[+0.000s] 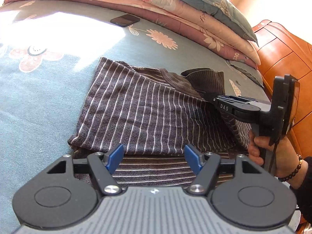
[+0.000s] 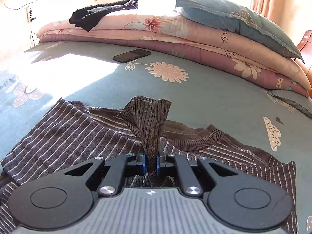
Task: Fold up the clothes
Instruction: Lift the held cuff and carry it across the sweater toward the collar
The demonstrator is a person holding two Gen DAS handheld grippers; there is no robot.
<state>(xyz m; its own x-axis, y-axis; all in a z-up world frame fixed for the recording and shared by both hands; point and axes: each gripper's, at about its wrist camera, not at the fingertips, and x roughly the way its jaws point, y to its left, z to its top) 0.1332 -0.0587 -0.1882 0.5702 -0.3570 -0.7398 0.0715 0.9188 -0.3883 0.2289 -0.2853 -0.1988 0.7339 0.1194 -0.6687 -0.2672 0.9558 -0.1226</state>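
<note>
I see the bed [image 2: 214, 101], in a blue-grey flowered sheet, filling both views, with folded quilts [image 2: 175, 35] and a pillow [image 2: 234, 17] stacked along its far side and a phone [image 2: 131, 55] lying flat near them. My sweater [image 1: 136, 107], brown-grey with thin white stripes, lies spread on the sheet, partly folded over itself, its ribbed neckline [image 2: 195, 138] facing up. My right claw [image 2: 151, 163] is clenched on the ribbed cuff [image 2: 148, 124], which fans upward from between the blue pads above the sweater's chest. In the left view a hand [image 1: 273, 152] with a bead bracelet grips that tool's handle at the sweater's right edge, fingers pointing across the garment. My left claw [image 1: 154, 158] is released, its blue pads [image 1: 115, 158] standing apart just over the sweater's near hem, nothing between them.
</note>
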